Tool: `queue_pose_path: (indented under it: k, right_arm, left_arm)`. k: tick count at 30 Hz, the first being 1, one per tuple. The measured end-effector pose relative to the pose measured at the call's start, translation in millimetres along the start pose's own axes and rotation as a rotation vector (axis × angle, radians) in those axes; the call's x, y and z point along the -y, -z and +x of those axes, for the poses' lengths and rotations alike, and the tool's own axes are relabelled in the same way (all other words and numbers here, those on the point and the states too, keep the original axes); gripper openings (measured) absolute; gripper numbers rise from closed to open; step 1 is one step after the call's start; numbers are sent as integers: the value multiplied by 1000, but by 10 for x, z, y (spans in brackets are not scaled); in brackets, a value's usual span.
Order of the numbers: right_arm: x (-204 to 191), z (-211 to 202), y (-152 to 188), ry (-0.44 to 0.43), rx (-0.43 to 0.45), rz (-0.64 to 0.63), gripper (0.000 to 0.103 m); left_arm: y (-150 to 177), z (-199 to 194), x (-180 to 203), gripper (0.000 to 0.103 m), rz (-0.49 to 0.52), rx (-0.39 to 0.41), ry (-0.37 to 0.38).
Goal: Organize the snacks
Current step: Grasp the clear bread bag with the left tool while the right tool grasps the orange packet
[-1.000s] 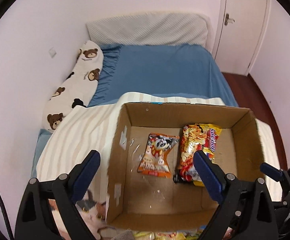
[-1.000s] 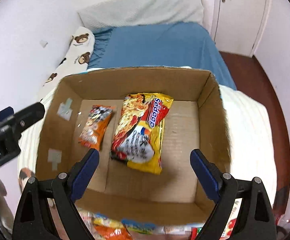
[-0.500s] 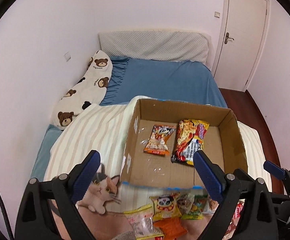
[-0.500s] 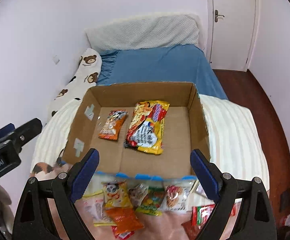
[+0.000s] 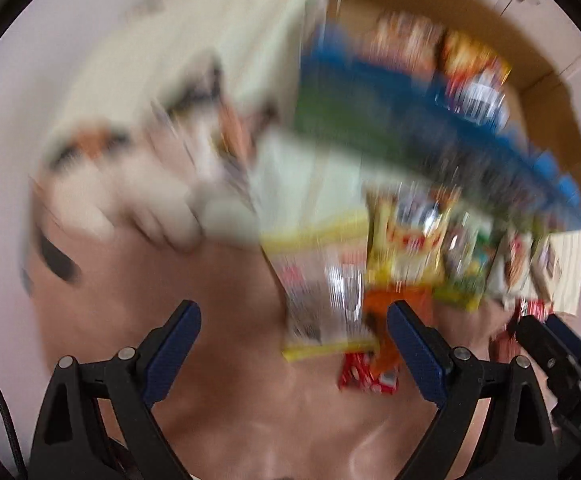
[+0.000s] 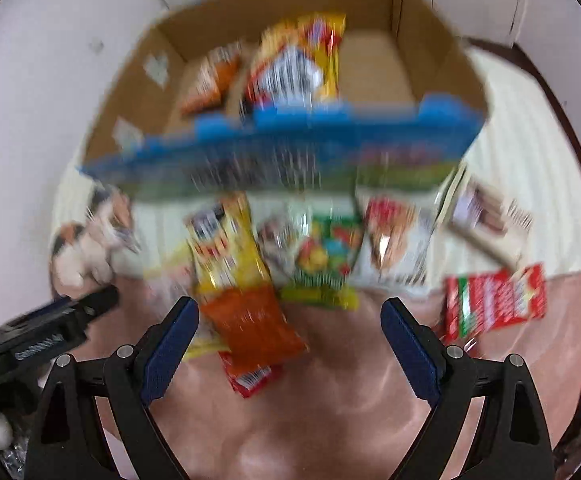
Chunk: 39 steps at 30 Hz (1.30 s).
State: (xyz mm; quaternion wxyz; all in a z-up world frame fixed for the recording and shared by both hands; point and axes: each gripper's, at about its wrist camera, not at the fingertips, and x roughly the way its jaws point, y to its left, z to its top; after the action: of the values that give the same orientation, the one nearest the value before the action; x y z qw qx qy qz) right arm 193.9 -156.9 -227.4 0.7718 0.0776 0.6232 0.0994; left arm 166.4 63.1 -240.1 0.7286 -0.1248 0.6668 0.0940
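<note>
Both views are motion-blurred. An open cardboard box (image 6: 430,52) with a blue front edge sits on the bed and holds an orange snack bag (image 6: 210,80) and a yellow noodle packet (image 6: 302,60); the box also shows in the left wrist view (image 5: 530,72). Several loose snack packets lie in front of it: an orange packet (image 6: 250,320), a yellow one (image 6: 222,248), a green one (image 6: 326,256) and a red one (image 6: 494,300). My right gripper (image 6: 289,340) is open and empty just above the orange packet. My left gripper (image 5: 293,344) is open and empty over a clear yellow-edged packet (image 5: 322,296).
A cat-print pattern (image 6: 90,240) lies on the blanket at the left. The pink blanket (image 6: 330,420) spreads in the foreground. The left gripper's body (image 6: 42,340) shows at the left edge of the right wrist view. A striped cream cover (image 6: 530,128) lies right of the box.
Both grippers have pulled back from over the box and dropped down toward the loose packets in front of it. Both stay open and empty.
</note>
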Motion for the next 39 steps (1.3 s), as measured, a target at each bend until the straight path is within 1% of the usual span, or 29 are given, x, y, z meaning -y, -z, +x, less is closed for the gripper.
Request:
queue_pose_path:
  k: [1,2,6,7,8,9,10,11,13,14,17,19,20,22,24,26,27,28,30,31,32,33,35,37,39]
  right_arm:
    - [8,126,63,-5,-26,2,95]
    - [7,207,98,-10,-43,0,95]
    - [-61,505,233,-17,-86,-45,95]
    - [-81,547,229,-19,-94,-54,95]
    - [-104,589,232,-21,-100,-62,95]
    - [-131,646,234,-26,-108,-72,95]
    - [-159,706,230,-29,-120,-81,95]
    - [-187,760,231,-28,-128,-88,95]
    - [-252,880,216,-41,-153,-105,95]
    - [-282,953,211,-39,-169,-110,95]
    - [-363,1150,206,-48,-211,-111,95]
    - [-405,1308,210,-50,-250,-102,95]
    - [-426,1369,211,-49,-263,-93,95]
    - [-468,1466,225,-44,-273,-85,95]
    - [-475,1525,235,-30,-266,-61,93]
    - [-453,1541,245,-25,-257,-31,87]
    - [-429,1522,242,-25,-250,-18,84]
    - [-412,1497,246,-25,-241,-8,78]
    - [-384,1450,266,-23,-229,-4,74]
    - [-362,1416,280,-29,-223,3,73]
    - [-343,1388,297,-33,-222,9,72]
    - [-337,1364,329,-33,-220,14,71]
    - [-330,1319,374,-36,-214,22,70]
    - [-354,1262,424,-33,-208,23,68]
    - [-392,1205,478,-40,-202,22,66]
  left_arm:
    - [18,143,-16,95,-19,-37,27]
    - [29,320,-31,95,-43,-79,69]
    - [13,791,-46,95,-93,-179,139]
    - [9,856,-53,95,-101,-186,166]
    - [3,900,-61,92,-106,-184,190]
    - [-4,932,-84,88,-116,-172,202]
    - [-5,935,-103,74,-120,-162,213]
    - [-6,925,-134,58,-123,-149,225]
    - [0,911,-202,50,-108,-144,241]
    - [16,890,-229,48,-88,-140,240]
    - [85,818,-296,48,-15,-123,184]
    - [134,782,-303,48,37,-108,131]
    - [162,782,-284,50,68,-102,108]
    - [144,813,-213,50,96,-102,90]
    - [155,880,-158,53,103,-105,73]
    - [155,960,-92,59,113,-112,65]
    - [159,997,-50,61,125,-114,57]
    - [160,1019,-51,62,133,-111,50]
    - [189,1036,-7,62,160,-94,28]
    - [200,1020,26,59,170,-80,29]
    - [196,1005,52,47,177,-68,29]
    - [217,985,69,47,182,-60,33]
    - [252,958,92,43,177,-57,49]
    - [271,890,26,42,168,-58,64]
    - [311,858,60,41,162,-62,74]
